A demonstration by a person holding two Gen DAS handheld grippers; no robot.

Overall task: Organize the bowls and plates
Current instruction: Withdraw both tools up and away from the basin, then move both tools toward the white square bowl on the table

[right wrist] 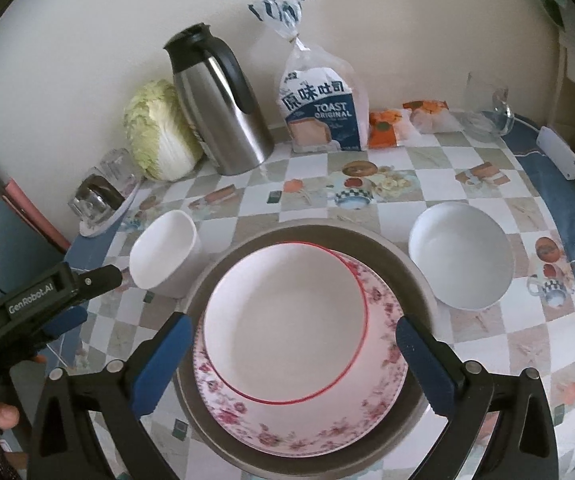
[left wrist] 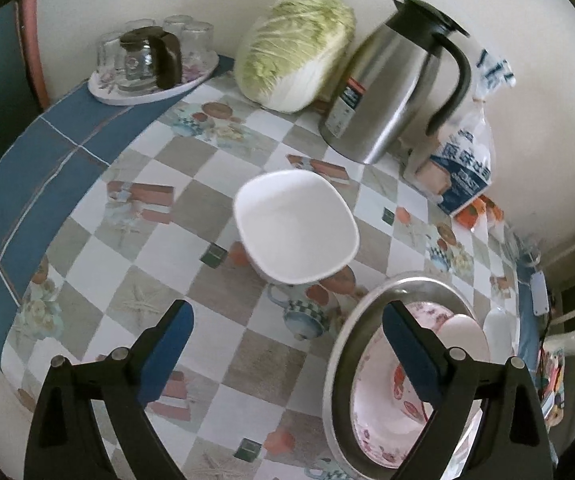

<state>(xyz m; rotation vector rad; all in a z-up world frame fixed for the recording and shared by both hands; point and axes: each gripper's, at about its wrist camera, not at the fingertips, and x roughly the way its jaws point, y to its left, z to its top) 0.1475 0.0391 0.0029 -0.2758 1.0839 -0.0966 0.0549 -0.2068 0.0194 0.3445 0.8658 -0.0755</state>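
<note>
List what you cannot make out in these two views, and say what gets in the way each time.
- Left wrist view: the floral plate is partly covered by a left gripper finger and cut by the frame's bottom edge.
- Left wrist view: the round bowl shows only as a sliver behind the metal tray.
- Right wrist view: the glasses are blurred; their count is unclear.

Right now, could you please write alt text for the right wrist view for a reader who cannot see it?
The open right gripper hovers over a red-rimmed plate stacked on a floral plate in a metal tray. White bowls sit on both sides, a square bowl left and a round bowl right.
</note>
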